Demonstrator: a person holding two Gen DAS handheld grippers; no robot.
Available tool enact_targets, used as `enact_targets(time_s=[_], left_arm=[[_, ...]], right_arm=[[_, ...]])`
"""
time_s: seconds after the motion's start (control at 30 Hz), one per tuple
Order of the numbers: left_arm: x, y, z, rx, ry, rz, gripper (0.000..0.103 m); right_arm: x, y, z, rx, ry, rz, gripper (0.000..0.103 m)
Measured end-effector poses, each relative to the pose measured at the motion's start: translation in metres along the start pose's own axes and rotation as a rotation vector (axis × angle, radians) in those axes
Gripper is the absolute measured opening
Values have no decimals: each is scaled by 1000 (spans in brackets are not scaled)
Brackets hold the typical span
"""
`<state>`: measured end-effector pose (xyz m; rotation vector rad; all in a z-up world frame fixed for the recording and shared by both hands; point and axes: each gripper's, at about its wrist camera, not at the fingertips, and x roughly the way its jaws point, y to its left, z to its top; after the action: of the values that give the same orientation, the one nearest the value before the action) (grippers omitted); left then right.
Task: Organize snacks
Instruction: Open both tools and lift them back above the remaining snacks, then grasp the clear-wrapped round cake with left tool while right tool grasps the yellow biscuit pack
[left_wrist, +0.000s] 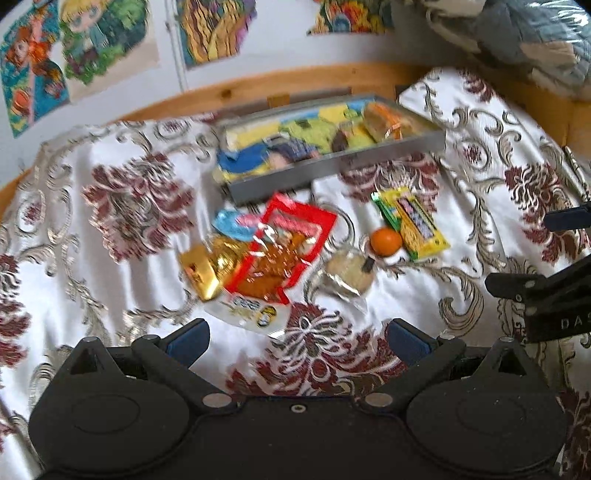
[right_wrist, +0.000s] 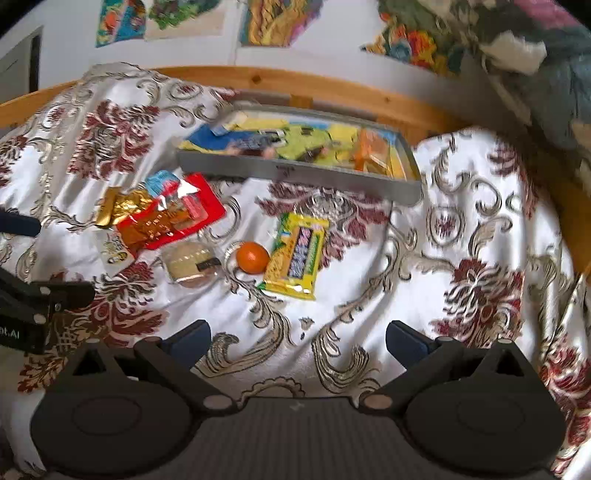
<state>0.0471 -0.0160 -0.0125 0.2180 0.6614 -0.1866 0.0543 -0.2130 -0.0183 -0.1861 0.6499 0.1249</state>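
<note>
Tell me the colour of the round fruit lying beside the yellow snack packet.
Orange. The round fruit shows best in the right wrist view, touching the yellow packet.

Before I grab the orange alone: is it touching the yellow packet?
Cannot tell. In both wrist views the orange sits tight beside the yellow packet, with blur hiding any gap.

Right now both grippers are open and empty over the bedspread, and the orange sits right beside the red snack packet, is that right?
One detail is off. The orange sits beside the yellow snack packet, not the red snack packet; a round wrapped biscuit lies between them. The right wrist view shows this. The left gripper and right gripper are indeed open and empty over the bedspread.
</note>
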Motion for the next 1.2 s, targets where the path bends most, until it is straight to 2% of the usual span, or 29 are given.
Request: enact_targets(time_s=[0.27,0.43,0.53,0.67,0.8,1.03,1.2], left_arm=[[35,0,0,18,63,-13,102],[52,-4,-4,24,99,-27,102],[57,-9,-2,53,81,-24,102],[61,-18,3,131,5,19,102],[69,-22,7,193,-49,47,102],[91,-17,10,176,-32,34,102],[101,-11,12,160,-50,29,102]], right_arm=[[35,-6,1,47,118,-19,103],[48,0,2,-1,125,-50,103],[55,1,4,-20,126,-61,103],[67,2,8,-71,111,-78,103],[76,0,14,-117,72,-59,103],[99,0,21,-212,-1,-67,103],[108,2,23,-196,-31,-52,103]])
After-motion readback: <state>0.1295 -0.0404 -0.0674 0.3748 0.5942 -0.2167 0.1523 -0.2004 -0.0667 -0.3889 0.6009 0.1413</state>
